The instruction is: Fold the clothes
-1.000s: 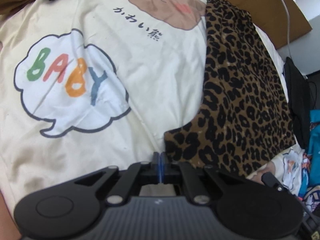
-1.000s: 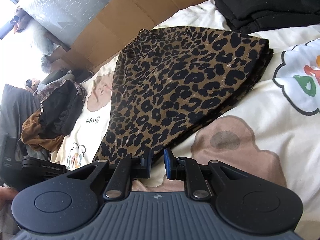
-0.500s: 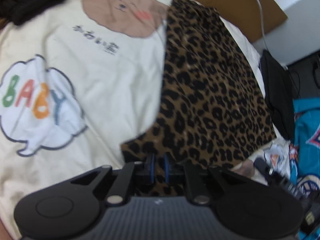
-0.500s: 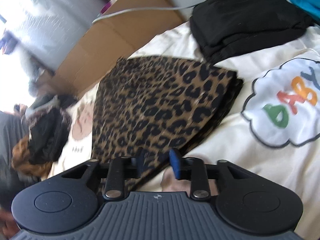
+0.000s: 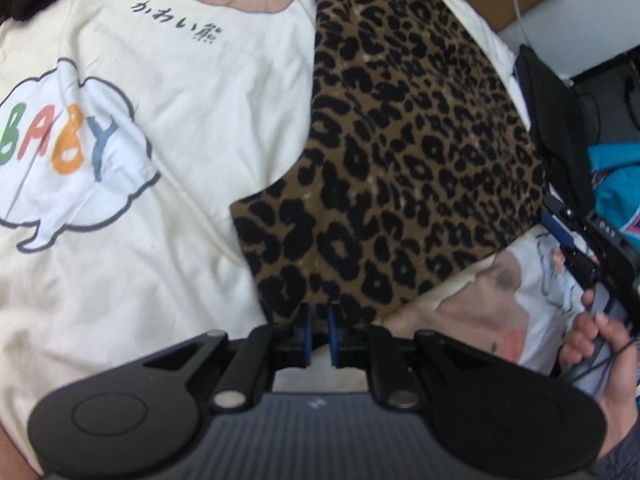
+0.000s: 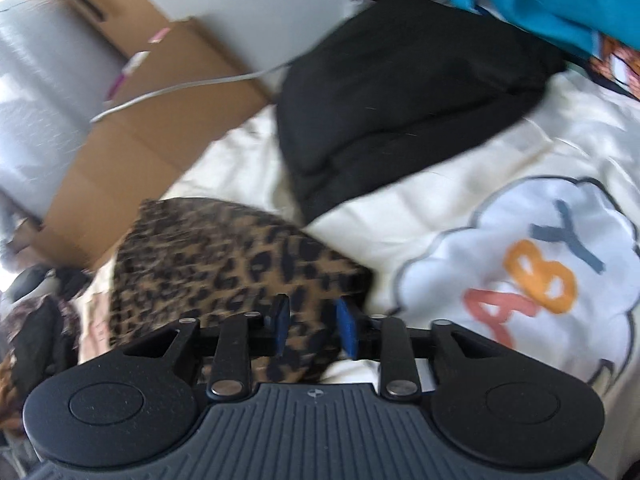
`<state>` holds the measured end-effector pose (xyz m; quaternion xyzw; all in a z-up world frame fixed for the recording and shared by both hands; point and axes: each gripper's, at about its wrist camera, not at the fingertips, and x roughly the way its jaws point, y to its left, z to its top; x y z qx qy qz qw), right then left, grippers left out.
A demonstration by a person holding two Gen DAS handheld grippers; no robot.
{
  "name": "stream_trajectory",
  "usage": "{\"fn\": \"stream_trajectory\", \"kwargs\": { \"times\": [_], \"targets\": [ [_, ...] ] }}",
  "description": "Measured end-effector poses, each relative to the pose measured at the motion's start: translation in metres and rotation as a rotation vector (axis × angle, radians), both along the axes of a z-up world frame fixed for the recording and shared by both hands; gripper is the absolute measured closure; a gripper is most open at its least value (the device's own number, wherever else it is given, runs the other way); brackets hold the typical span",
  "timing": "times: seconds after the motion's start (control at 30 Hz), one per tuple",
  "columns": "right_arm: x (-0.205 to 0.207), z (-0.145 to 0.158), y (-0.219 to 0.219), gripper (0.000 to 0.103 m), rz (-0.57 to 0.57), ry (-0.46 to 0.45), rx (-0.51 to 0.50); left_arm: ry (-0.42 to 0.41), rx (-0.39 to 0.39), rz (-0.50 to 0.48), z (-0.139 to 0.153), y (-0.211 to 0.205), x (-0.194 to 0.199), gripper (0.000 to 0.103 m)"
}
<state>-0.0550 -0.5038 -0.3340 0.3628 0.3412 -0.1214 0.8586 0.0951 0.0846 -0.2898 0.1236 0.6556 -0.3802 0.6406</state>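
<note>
A folded leopard-print garment (image 5: 400, 160) lies on a cream bedspread (image 5: 160, 260) printed with bears and a "BABY" cloud. My left gripper (image 5: 319, 316) points steeply down at the garment's near hem. Its blue pads stand almost together, with the hem's cloth pinched between them. In the right wrist view the leopard garment (image 6: 220, 264) is blurred. My right gripper (image 6: 310, 312) hangs over its near corner, jaws closing, with cloth in the gap but not pressed. The left wrist view also shows the right gripper (image 5: 560, 232) at the garment's right edge, held by a hand (image 5: 600, 340).
A stack of folded black clothes (image 6: 400, 100) lies beyond the leopard garment, with a teal garment (image 6: 540, 0) behind it. Flattened cardboard (image 6: 140, 140) and a grey cable (image 6: 180, 88) border the bed's far side. A heap of dark and brown clothes (image 6: 36, 340) sits at the left.
My left gripper slid from beside the leopard garment's corner onto its hem, and its pads parted slightly. The right gripper swung toward the garment's corner and its jaws widened.
</note>
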Motion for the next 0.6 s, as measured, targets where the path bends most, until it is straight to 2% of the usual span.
{"fn": "stream_trajectory", "kwargs": {
  "times": [0.13,0.33,0.43,0.53,0.6],
  "targets": [
    [-0.010,-0.001,-0.012,0.075,-0.054,0.001,-0.002,-0.012,-0.013,-0.009,0.011,-0.001,0.001,0.094],
    [-0.016,0.003,-0.019,0.075,-0.103,-0.030,-0.005,-0.093,-0.066,0.000,0.032,-0.011,0.018,0.094],
    [-0.011,0.002,-0.022,0.070,-0.109,-0.037,-0.013,-0.118,-0.067,0.012,0.029,-0.019,0.032,0.094],
    [-0.007,0.000,-0.020,0.069,-0.073,-0.047,-0.016,-0.133,-0.058,0.004,0.020,-0.026,0.038,0.094],
    [-0.003,-0.001,-0.017,0.065,-0.054,-0.045,-0.037,-0.147,-0.038,0.006,0.013,-0.028,0.041,0.094]
  ]
}}
